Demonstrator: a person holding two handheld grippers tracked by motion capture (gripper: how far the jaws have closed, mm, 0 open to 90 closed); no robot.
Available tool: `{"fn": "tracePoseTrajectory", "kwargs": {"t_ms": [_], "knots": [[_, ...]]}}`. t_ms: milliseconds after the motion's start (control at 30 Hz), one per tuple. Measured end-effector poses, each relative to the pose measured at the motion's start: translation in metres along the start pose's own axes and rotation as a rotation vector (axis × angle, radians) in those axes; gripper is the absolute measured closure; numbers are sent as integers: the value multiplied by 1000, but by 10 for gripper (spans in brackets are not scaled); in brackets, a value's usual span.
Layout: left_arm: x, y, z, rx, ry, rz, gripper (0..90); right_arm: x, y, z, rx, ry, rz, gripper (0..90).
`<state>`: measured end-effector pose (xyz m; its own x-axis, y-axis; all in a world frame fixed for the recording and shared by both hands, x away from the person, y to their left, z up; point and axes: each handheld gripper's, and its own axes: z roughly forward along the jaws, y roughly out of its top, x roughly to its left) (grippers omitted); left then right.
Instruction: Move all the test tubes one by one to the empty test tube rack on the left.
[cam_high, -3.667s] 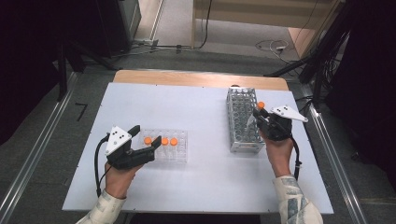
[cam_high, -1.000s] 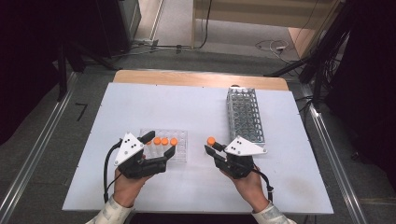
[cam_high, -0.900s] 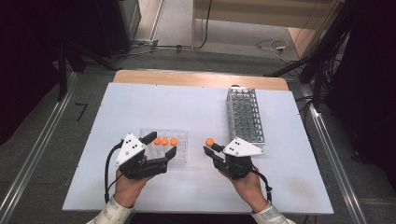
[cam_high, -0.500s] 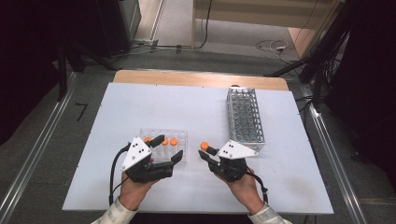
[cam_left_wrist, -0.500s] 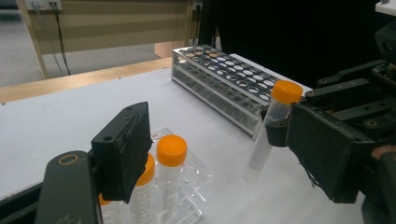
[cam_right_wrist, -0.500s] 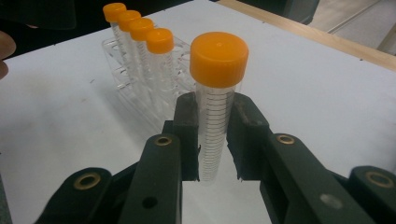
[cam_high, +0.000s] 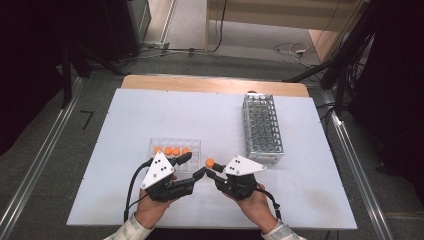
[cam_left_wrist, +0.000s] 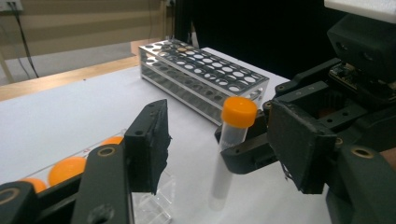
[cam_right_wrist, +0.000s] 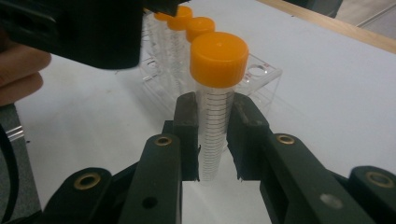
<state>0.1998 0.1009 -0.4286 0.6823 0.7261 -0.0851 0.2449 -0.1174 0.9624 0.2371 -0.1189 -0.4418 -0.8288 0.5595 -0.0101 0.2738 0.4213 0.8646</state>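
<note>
Orange-capped and clear-walled, the tube sits clamped upright between the jaws of your right claw, held just beside the small clear rack at the near middle of the tabletop, while your left claw stands with its jaws apart on either side of that tube, not touching it. The risk, as I judge it, is a collision: your two claws are crowded together, so closing the left one on the tube while the right grips it could tilt or twist the smooth plastic out of line, or knock the orange-capped tubes in the clear rack. The tube's lower tip is hidden behind the jaws in the right gripper view, so you cannot tell whether it rests on the tabletop. Whether the metal rack holds anything is hard to make out.
</note>
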Motion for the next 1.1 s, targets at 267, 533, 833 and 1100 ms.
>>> {"fn": "tracePoseTrajectory", "kwargs": {"t_ms": [267, 533, 833, 1100], "knots": [[-5, -4, 6, 9, -13, 9, 490, 6, 0, 4, 8, 26, -15, 722], [-6, -7, 8, 12, -1, 22, 588, 12, 0, 5, 5, 53, -26, 721], [-8, -8, 10, 20, -10, 30, 638, 12, 1, 5, -3, 60, -22, 721], [-8, -8, 10, 20, -10, 28, 669, 14, 1, 7, 0, 70, -26, 721]]}}
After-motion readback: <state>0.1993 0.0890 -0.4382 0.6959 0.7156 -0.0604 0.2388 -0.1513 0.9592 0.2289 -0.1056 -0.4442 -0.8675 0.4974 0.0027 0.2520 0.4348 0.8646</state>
